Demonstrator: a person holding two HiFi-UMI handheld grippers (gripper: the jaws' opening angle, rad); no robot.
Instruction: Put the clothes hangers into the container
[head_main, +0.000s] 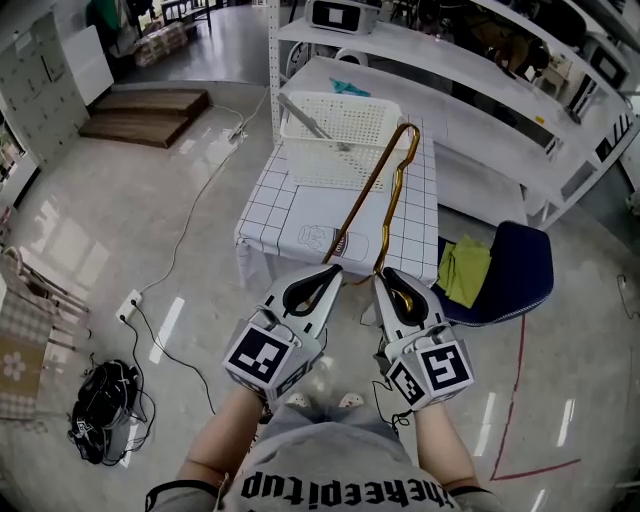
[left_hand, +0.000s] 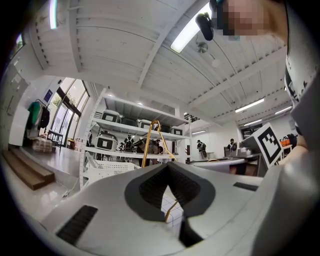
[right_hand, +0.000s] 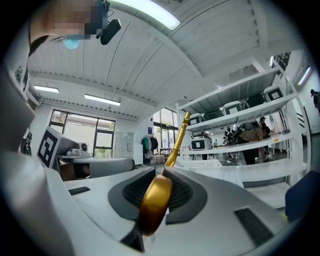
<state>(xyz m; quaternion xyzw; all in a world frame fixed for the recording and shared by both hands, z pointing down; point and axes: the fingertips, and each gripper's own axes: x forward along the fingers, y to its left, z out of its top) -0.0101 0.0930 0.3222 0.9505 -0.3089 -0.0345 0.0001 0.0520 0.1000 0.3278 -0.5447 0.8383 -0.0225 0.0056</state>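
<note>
A gold clothes hanger (head_main: 380, 190) slants up from both grippers over the grid-patterned table (head_main: 415, 235), its bend near the white mesh basket (head_main: 345, 140). My left gripper (head_main: 331, 270) is shut on the hanger's thin brown bar (left_hand: 169, 211), and the gold frame (left_hand: 148, 142) rises beyond the jaws. My right gripper (head_main: 384, 279) is shut on the thick gold end (right_hand: 156, 202), whose arm (right_hand: 176, 144) runs up and away. A grey hanger (head_main: 308, 119) lies in the basket. The basket shows ahead in the left gripper view (left_hand: 107, 167) and the right gripper view (right_hand: 200, 163).
A blue chair (head_main: 520, 270) with a green cloth (head_main: 464, 268) stands right of the table. White shelving (head_main: 470, 90) runs behind it. Cables (head_main: 185, 250) and a black bag (head_main: 105, 405) lie on the floor at left, with wooden steps (head_main: 145, 112) farther back.
</note>
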